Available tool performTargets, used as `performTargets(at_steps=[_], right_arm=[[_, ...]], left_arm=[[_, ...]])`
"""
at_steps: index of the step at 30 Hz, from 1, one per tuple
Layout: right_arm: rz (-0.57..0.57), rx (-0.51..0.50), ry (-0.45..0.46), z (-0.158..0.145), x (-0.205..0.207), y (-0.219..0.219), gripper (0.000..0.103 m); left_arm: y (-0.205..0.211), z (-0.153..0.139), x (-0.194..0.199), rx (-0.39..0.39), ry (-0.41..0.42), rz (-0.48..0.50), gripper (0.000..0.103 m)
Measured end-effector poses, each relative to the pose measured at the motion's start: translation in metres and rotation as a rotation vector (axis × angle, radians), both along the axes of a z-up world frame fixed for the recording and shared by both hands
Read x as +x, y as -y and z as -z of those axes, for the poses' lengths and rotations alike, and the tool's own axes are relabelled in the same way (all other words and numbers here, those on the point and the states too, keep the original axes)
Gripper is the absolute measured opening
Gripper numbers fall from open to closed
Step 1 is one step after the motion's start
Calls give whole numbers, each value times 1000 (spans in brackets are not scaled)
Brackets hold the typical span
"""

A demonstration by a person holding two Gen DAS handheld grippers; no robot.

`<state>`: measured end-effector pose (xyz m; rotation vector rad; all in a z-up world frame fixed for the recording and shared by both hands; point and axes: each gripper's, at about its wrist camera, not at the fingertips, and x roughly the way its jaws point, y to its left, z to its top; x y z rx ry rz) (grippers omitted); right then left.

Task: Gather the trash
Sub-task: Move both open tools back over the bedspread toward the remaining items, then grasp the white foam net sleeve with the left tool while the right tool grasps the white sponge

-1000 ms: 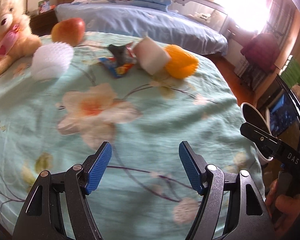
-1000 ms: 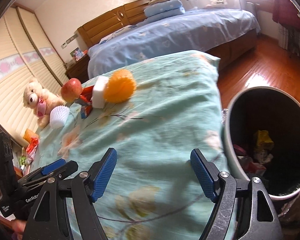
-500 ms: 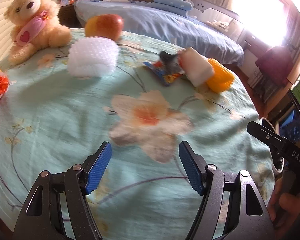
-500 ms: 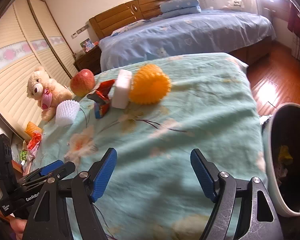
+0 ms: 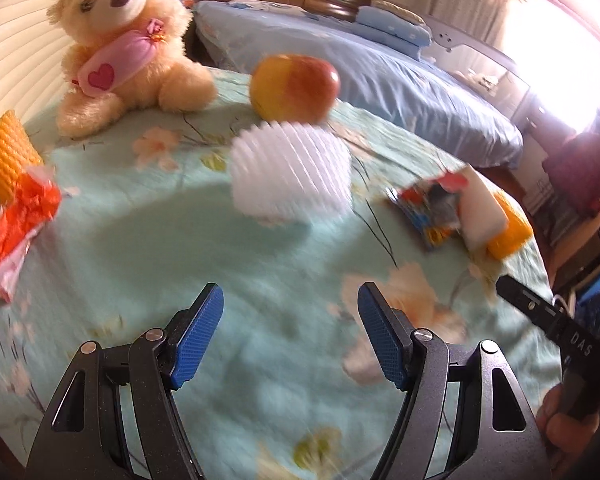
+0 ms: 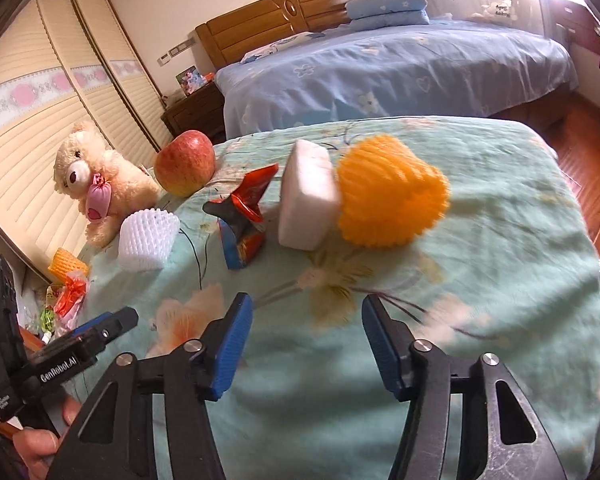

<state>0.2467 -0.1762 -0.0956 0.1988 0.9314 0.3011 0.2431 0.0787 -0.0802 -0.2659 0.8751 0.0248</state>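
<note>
On the floral teal cloth [image 6: 500,280] lie a white foam net [image 5: 292,172] [image 6: 148,240], a crumpled red-blue snack wrapper [image 5: 428,208] [image 6: 244,220], a white foam block [image 6: 306,200] [image 5: 482,216] and an orange foam net [image 6: 392,192] [image 5: 508,228]. More orange-red wrappers [image 5: 16,212] sit at the left edge. My left gripper [image 5: 290,336] hangs open short of the white net, nothing between its pads. My right gripper [image 6: 306,340] is closing, its jaws empty, short of the block and orange net. Each gripper shows in the other's view, the left gripper [image 6: 100,328] and the right gripper [image 5: 536,308].
A teddy bear [image 5: 120,44] [image 6: 96,184] and an apple [image 5: 294,86] [image 6: 186,162] stand at the cloth's far side. A blue bed [image 6: 400,68] lies beyond. Another orange net [image 5: 6,152] sits far left. A hand [image 6: 40,448] grips the left tool.
Both grippers have swung left along the cloth and nearer the litter. The bin has left the right wrist view. The right jaws have narrowed.
</note>
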Motion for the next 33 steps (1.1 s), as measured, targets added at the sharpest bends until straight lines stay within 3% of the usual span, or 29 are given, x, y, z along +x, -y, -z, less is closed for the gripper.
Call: performTargets(at_steps=[12, 18, 21, 23, 25, 33], right_arm=[[25, 10, -19, 12, 37, -8, 53], [42, 37, -26, 14, 48, -8, 53], [45, 44, -23, 13, 50, -11, 49], [39, 44, -30, 15, 52, -13, 29], [28, 45, -31, 15, 51, -16, 28], [-1, 53, -5, 6, 27, -15, 25]], left_arm=[[-10, -5, 39, -51, 36, 15, 79], [-5, 2, 57, -4, 11, -3, 78], [-3, 5, 60, -6, 5, 9, 54], [-2, 5, 58, 1, 11, 17, 40], [0, 4, 55, 12, 17, 29, 27], [7, -2, 25, 9, 36, 58, 18]])
